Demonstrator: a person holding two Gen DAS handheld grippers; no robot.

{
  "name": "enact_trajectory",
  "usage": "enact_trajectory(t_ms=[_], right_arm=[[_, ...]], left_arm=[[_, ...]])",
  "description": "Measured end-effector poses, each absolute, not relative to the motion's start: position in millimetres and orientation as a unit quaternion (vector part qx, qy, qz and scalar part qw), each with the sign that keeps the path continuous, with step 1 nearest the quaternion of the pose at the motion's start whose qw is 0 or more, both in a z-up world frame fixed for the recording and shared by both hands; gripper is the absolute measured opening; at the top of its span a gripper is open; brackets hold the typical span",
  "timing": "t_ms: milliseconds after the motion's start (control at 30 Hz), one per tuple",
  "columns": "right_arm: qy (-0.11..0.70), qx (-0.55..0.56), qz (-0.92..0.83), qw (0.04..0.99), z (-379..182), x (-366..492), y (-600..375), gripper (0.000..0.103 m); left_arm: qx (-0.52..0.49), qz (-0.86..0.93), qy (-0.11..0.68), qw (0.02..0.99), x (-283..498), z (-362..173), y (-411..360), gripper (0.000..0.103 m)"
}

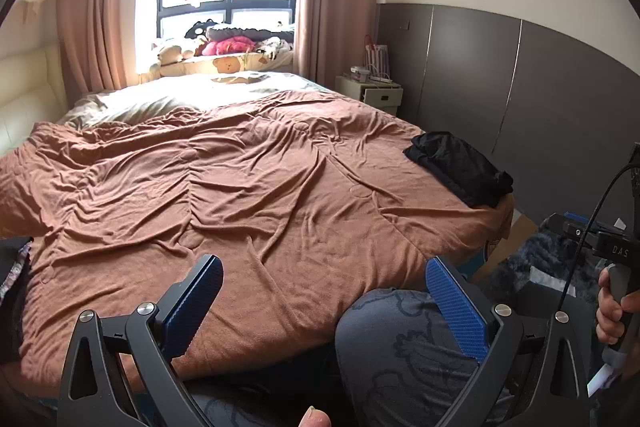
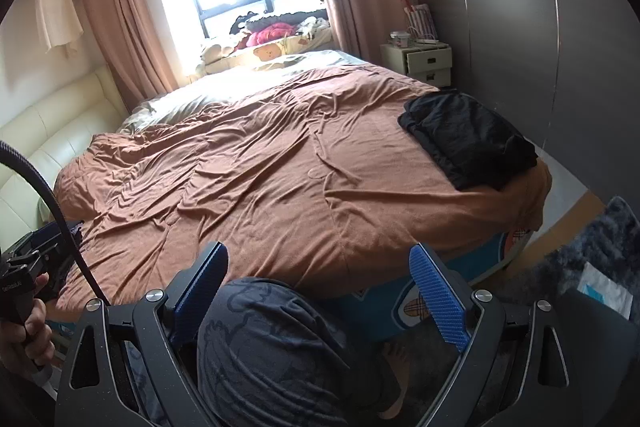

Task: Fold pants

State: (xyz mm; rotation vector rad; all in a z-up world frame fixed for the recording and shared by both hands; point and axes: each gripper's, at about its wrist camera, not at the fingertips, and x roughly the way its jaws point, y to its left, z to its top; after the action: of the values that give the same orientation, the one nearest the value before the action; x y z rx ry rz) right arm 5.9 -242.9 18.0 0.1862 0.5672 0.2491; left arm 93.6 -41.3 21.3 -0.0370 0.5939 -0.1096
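Note:
A folded black garment, the pants (image 1: 460,167) (image 2: 470,147), lies near the right corner of the bed on the brown blanket (image 1: 240,179) (image 2: 260,179). My left gripper (image 1: 324,279) is open over the bed's near edge, with nothing between its blue pads. The right gripper (image 2: 318,267) is also open and empty, held above the person's knee (image 2: 272,347) in grey patterned cloth. Both grippers are well short of the pants. In the left wrist view a hand holds the right gripper's handle (image 1: 616,291) at the right edge.
A pile of dark clothes (image 1: 12,291) lies at the bed's left edge. A cream nightstand (image 2: 428,61) stands by the grey wall panels (image 2: 520,27). A dark shaggy rug (image 2: 592,251) covers the floor to the right. Stuffed toys (image 1: 224,47) sit on the window sill.

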Motion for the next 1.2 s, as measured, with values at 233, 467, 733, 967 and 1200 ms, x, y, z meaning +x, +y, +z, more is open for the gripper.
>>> enact_trajectory(t_ms=[233, 467, 733, 967, 1200], right_arm=[[0.292, 0.104, 0.111, 0.944, -1.1, -11.5, -233.3, 0.092], [0.295, 0.092, 0.106, 0.945, -5.4, -18.4, -227.6, 0.092], [0.294, 0.081, 0.112, 0.946, -0.5, -22.1, -220.0, 0.092], [0.286, 0.071, 0.11, 0.949, 1.4, -27.4, -220.4, 0.092], [0.283, 0.064, 0.11, 0.951, 5.7, -29.4, -223.1, 0.092]], left_arm=[[-0.015, -0.056, 0.313, 0.948, 78.1, -0.3, -44.4, 0.102], [-0.017, -0.043, 0.332, 0.942, 70.6, -14.6, -40.8, 0.103], [-0.017, -0.033, 0.34, 0.94, 71.1, -20.2, -41.6, 0.102], [-0.022, -0.029, 0.331, 0.943, 67.4, -14.2, -41.1, 0.103], [-0.03, -0.027, 0.327, 0.944, 64.5, -10.8, -37.4, 0.103]])
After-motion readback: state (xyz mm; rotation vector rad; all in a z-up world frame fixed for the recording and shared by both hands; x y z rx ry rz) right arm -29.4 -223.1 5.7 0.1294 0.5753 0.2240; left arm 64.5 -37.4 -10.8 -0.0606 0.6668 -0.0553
